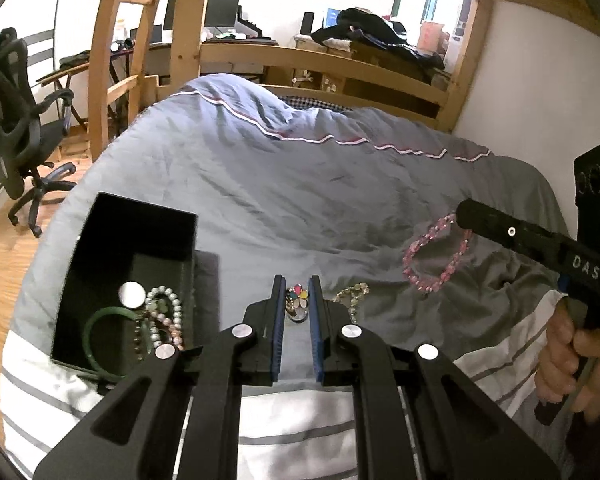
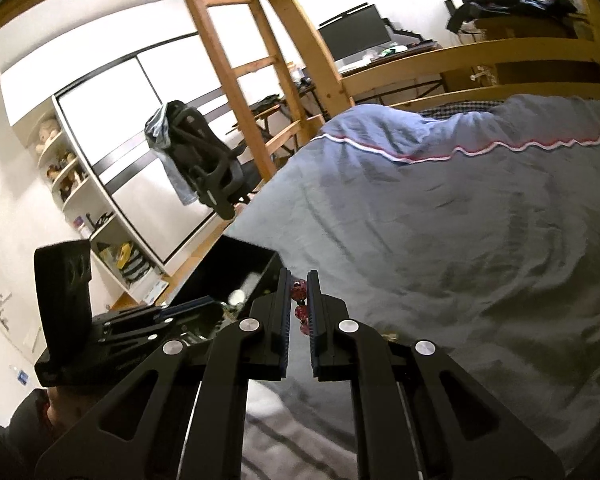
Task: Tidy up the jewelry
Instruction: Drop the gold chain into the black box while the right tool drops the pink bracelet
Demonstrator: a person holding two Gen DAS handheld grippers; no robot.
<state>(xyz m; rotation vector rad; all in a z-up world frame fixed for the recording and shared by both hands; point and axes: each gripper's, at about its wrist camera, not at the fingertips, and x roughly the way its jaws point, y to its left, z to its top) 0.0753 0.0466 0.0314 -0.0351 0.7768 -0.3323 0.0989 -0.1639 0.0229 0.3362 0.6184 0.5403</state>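
Observation:
My left gripper is shut on a small multicoloured flower-shaped jewel, held just above the grey bedcover. To its left stands an open black box holding a green bangle, pearl and bead bracelets and a round white piece. My right gripper comes in from the right, shut on a pink bead bracelet that hangs from it above the bed. In the right wrist view the red-pink beads sit pinched between the right gripper fingers, with the box ahead on the left.
A pale green and gold bead bracelet lies on the bedcover just right of my left gripper. A wooden bunk frame and ladder rise beyond the bed. An office chair stands on the floor at left. A hand grips the right handle.

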